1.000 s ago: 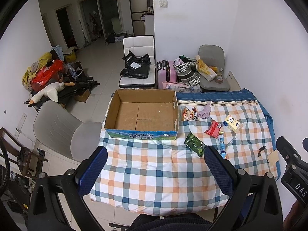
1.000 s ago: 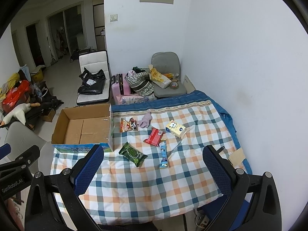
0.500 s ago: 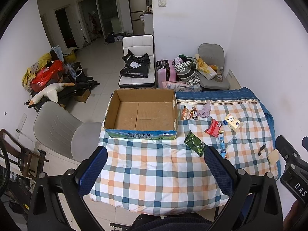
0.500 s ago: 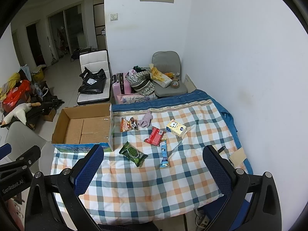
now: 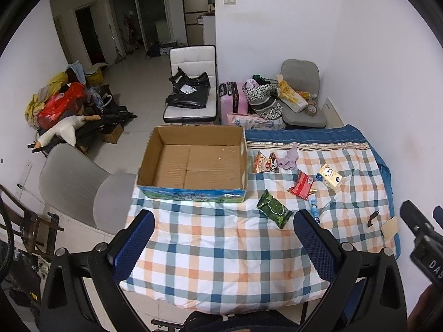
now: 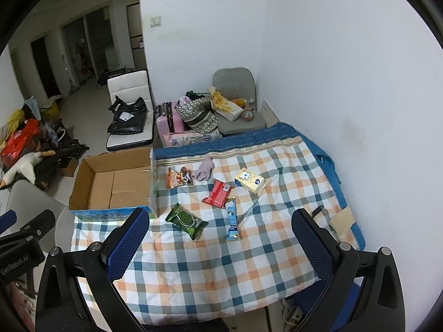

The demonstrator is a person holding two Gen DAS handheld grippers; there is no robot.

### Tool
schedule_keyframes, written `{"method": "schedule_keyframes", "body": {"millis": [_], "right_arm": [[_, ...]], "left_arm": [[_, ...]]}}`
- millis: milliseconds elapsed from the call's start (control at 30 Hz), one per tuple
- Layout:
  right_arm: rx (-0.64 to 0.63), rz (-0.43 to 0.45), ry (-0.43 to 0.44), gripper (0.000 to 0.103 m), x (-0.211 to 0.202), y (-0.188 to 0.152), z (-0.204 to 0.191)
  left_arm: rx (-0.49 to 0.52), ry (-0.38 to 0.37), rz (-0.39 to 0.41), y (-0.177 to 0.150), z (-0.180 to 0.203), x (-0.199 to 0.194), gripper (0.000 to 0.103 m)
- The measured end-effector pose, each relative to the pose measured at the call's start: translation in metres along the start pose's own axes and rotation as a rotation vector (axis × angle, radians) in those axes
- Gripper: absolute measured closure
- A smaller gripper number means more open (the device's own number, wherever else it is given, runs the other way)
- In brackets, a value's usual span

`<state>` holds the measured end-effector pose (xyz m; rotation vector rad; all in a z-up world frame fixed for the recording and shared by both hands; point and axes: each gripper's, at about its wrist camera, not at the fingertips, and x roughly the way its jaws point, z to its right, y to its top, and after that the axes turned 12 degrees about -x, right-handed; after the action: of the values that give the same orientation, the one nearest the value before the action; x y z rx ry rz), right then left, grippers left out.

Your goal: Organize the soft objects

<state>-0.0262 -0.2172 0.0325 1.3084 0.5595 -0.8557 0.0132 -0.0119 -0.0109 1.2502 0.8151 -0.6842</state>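
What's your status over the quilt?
Left tongs and right tongs open, empty. Cardboard box empty; green packet nearest. Nothing blocking.

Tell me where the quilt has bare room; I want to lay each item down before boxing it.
The near half of the checked quilt is bare, from the green packet and blue tube back to both tongs. The cardboard box is empty. It is crowded right of the box: snack bag, purple cloth, red packet, tissue pack.
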Motion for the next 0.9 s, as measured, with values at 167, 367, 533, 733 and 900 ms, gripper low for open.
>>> {"method": "schedule_keyframes", "body": {"millis": [167, 367, 533, 733, 900], "right_arm": [[0.046, -0.091, 0.002, 0.000, 0.056, 0.002, 0.032], [0.075, -0.276, 0.039, 0.000, 0.170, -0.009, 0.064], [0.072, -0.445, 0.114, 0.000, 0.288, -0.023, 0.082], [0.136, -0.590, 0.252, 0.000, 0.400, -0.025, 0.085], [0.173, -0.657, 0.352, 0.000, 0.469, -0.015, 0.066]], "left_arm": [[0.064, 0.007, -0.108, 0.007, 0.034, 0.069, 0.000], [0.041, -0.030, -0.369, -0.001, 0.072, 0.191, 0.000], [-0.049, -0.023, -0.575, -0.018, 0.102, 0.291, 0.000], [-0.233, 0.014, -0.744, -0.041, 0.110, 0.380, 0.003], [-0.374, 0.047, -0.808, -0.058, 0.108, 0.423, 0.004]]}}
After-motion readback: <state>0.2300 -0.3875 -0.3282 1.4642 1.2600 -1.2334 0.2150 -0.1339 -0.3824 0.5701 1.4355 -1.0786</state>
